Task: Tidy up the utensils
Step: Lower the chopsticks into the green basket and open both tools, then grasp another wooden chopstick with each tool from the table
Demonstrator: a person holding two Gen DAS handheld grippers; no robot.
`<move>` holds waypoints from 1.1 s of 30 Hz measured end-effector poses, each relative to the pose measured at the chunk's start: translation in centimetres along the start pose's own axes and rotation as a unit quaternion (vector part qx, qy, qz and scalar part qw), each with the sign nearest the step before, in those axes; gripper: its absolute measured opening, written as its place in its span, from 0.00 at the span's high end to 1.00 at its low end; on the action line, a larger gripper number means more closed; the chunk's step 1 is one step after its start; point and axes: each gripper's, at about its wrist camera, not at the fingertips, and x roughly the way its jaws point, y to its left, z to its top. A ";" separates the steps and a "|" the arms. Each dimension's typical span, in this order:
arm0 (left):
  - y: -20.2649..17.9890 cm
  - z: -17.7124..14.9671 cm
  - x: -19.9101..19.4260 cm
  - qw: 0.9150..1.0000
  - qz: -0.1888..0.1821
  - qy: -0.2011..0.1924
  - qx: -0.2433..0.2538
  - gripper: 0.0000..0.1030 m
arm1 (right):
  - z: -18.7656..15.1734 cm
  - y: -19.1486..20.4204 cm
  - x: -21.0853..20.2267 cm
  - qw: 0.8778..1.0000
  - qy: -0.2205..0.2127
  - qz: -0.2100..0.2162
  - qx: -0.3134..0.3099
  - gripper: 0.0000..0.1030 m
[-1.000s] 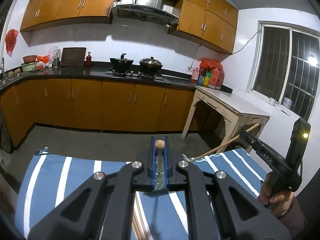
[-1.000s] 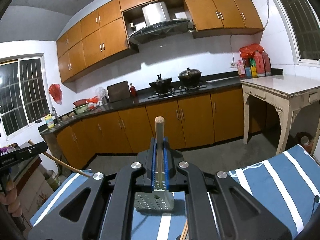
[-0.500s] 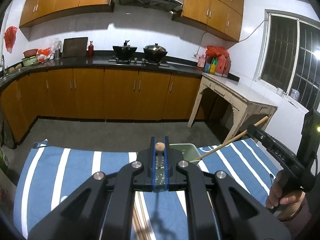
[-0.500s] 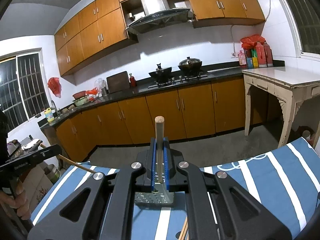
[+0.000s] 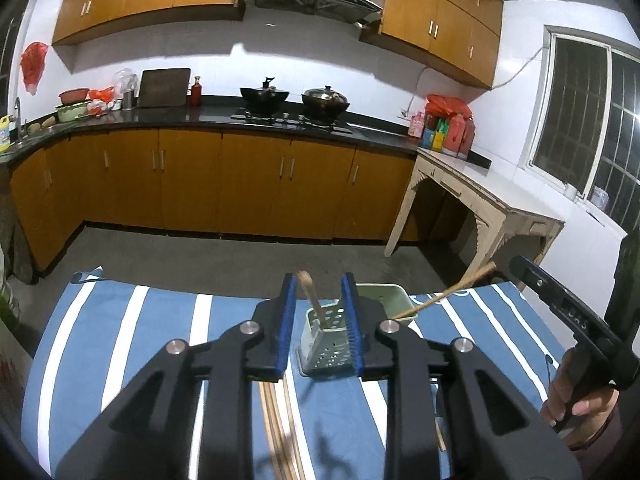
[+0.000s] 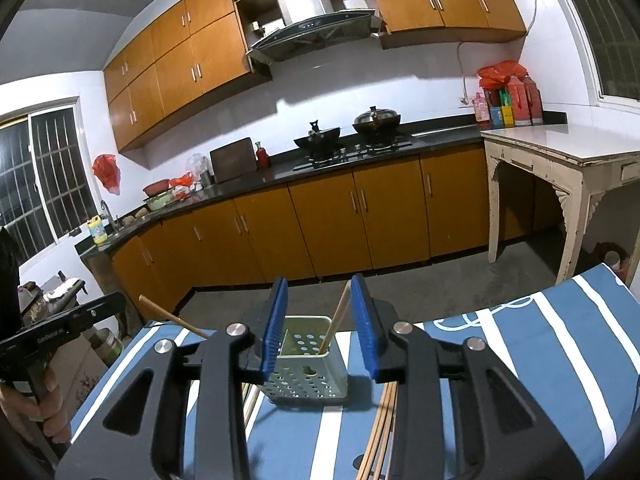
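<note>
A pale green perforated utensil holder [image 5: 326,350] stands on the blue striped cloth [image 5: 132,340]. My left gripper [image 5: 319,280] hovers just over it. Its jaws are opening, and a wooden chopstick [image 5: 309,294] stands loose between the blue pads, its lower end in the holder. My right gripper [image 6: 319,280] is over the same holder [image 6: 308,376] from the other side. Its jaws are opening too, around a second chopstick [image 6: 337,318] that leans in the holder without touching the pads. Several more chopsticks [image 6: 380,428] lie flat on the cloth beside the holder.
A person's hand [image 5: 576,404] holds the right gripper's handle at the cloth's right edge. Beyond the table's far edge lie the kitchen floor, brown cabinets [image 5: 248,184] and a white side table [image 5: 488,200]. Striped cloth stretches to the left of the holder.
Both grippers were shut on upright chopsticks; both have now parted their jaws and the chopsticks rest in the holder. The left gripper has sunk toward the holder.
</note>
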 end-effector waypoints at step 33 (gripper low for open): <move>5.6 -14.3 2.2 0.989 0.113 0.095 -0.028 0.64 | -15.3 -5.8 2.6 0.974 0.214 -0.069 0.018 0.74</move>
